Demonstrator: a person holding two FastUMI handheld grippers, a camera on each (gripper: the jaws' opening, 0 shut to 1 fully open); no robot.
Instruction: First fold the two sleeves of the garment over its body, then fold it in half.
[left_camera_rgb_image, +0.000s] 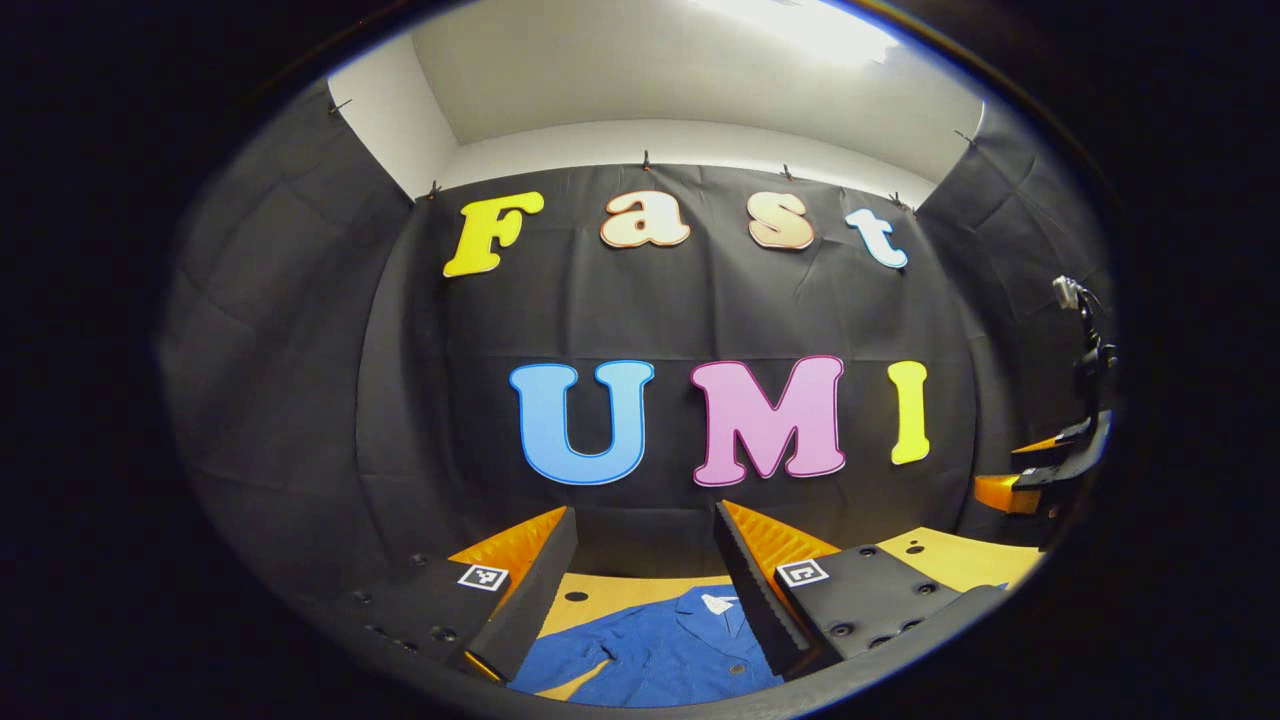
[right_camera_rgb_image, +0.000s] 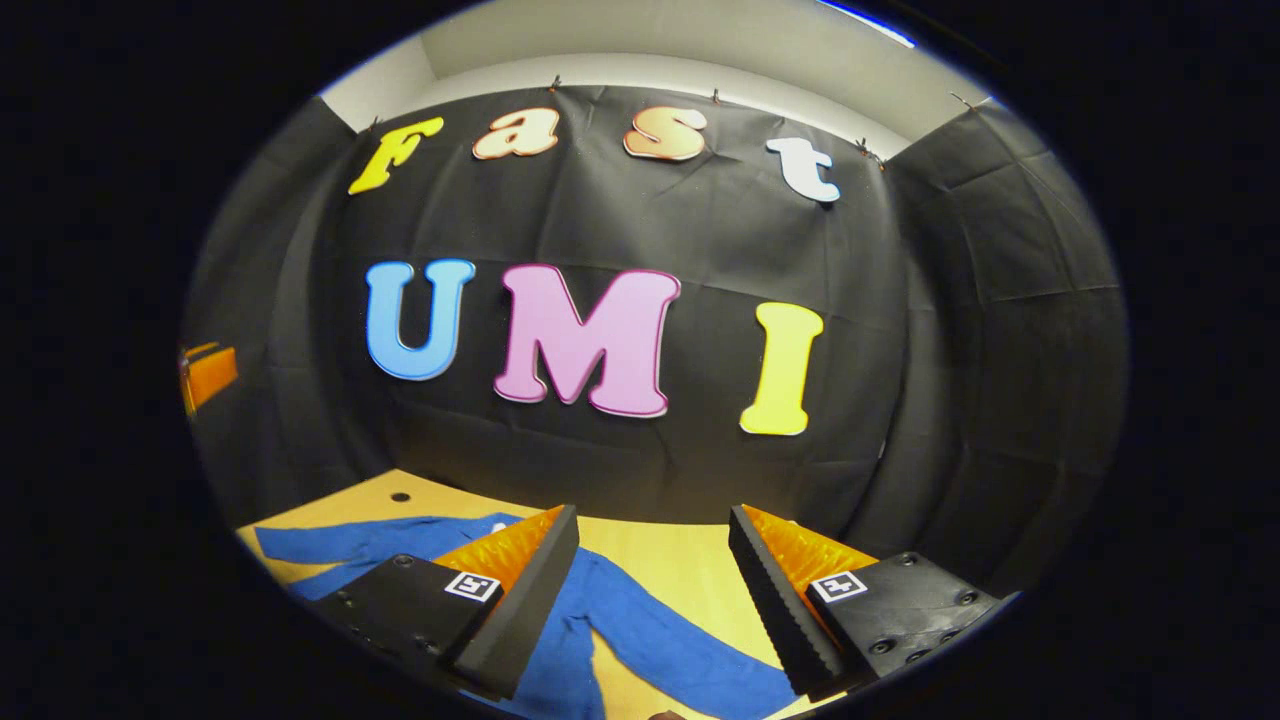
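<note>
Both claws hang released above the bench (right_camera_rgb_image: 690, 560): the blue shirt (left_camera_rgb_image: 660, 655) lies flat below, its sleeve (right_camera_rgb_image: 660, 635) stretching lengthwise under the right claw (right_camera_rgb_image: 650, 590), the collar beneath the left claw (left_camera_rgb_image: 645, 590).

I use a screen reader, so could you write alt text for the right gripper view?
A blue garment lies spread on a wooden table, one sleeve stretched out to the left. The right hand-held gripper hangs open above it, touching nothing, before a black cloth wall.
</note>
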